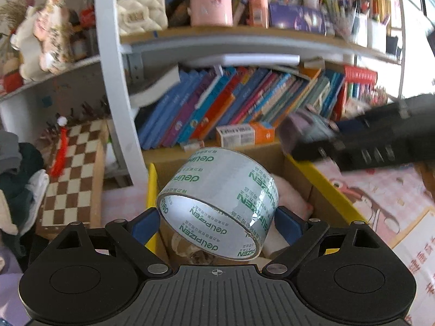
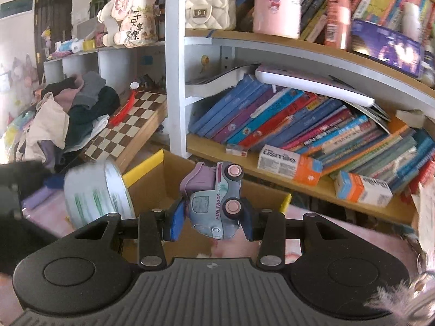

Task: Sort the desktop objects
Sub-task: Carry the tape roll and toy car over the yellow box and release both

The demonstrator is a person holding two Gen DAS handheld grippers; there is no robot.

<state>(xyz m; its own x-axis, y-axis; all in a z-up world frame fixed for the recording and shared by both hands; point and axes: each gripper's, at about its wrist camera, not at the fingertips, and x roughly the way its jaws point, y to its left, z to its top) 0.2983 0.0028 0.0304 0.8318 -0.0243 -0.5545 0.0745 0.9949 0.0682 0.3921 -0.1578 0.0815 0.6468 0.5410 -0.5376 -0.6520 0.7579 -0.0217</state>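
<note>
My left gripper (image 1: 217,224) is shut on a roll of clear tape (image 1: 220,203) with green print, held tilted above an open cardboard box (image 1: 301,168) with yellow-edged flaps. The tape roll also shows in the right wrist view (image 2: 95,193) at the left. My right gripper (image 2: 213,214) is shut on a small toy truck (image 2: 214,198), pale blue and purple with pink wheels, held nose down over the same box (image 2: 152,187). The right gripper with the truck appears blurred in the left wrist view (image 1: 312,133) at the right.
A bookshelf full of leaning books (image 2: 299,125) stands right behind the box. Small cartons (image 2: 288,164) lie on its lower shelf. A chessboard (image 2: 127,127) and a pile of clothes (image 2: 68,108) lie to the left. A pink patterned cloth (image 1: 386,190) covers the desk.
</note>
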